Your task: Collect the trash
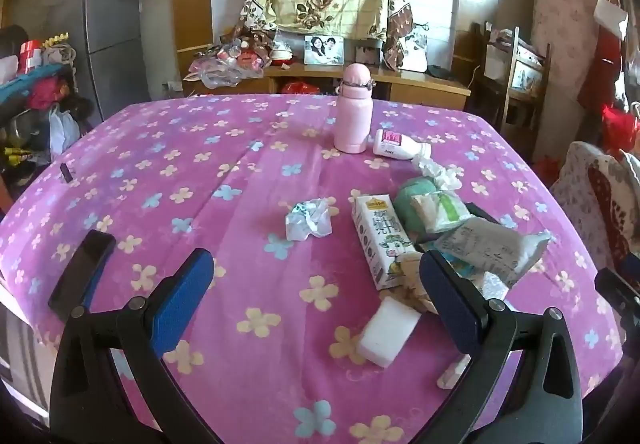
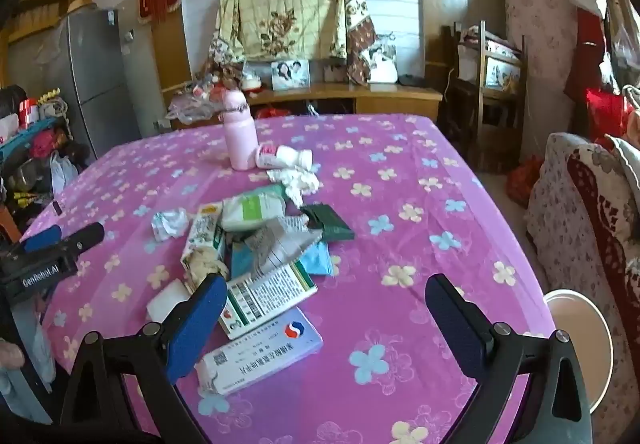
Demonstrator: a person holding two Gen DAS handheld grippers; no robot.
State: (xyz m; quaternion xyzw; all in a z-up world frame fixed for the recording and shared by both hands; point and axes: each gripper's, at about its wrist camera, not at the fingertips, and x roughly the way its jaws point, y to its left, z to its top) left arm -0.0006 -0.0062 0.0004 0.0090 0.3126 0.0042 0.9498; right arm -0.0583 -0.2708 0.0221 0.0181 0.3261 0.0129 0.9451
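Blue-padded jaws stand wide apart on both grippers, left gripper (image 1: 316,284) and right gripper (image 2: 326,310), each empty and hovering over the near edge of the table (image 2: 400,171). Just ahead of the right one lie two medicine boxes (image 2: 264,352), then a heap of wrappers (image 2: 280,240), a milk carton (image 1: 380,240) and a crumpled foil (image 1: 308,219); a bottle (image 1: 400,143) lies beyond. Collection looks unstarted. Next: lower onto one piece and close. A pale bin (image 2: 580,344) sits beside the table, right.
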